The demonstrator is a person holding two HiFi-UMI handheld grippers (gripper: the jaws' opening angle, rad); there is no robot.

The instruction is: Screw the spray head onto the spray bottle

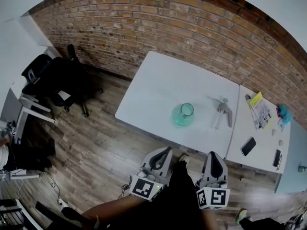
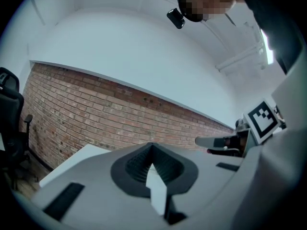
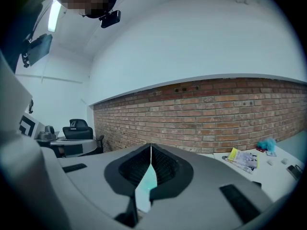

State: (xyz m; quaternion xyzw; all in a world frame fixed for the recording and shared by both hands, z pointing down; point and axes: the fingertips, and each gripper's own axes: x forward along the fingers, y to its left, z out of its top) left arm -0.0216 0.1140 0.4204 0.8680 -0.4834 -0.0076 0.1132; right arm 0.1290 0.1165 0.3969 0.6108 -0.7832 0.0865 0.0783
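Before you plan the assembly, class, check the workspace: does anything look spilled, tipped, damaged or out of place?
Nothing stands out. The green bottle stands upright on the white table. The spray head lies beside it, not touching it, and no spill shows.

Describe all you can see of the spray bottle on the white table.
The spray bottle has a squat, round body of translucent green, plastic by the look, and is seen here from above. It stands upright with its neck open, and no head is fitted. It sits on the white table, towards the near edge. Only the table touches it. The grey spray head lies apart from it, to its right.
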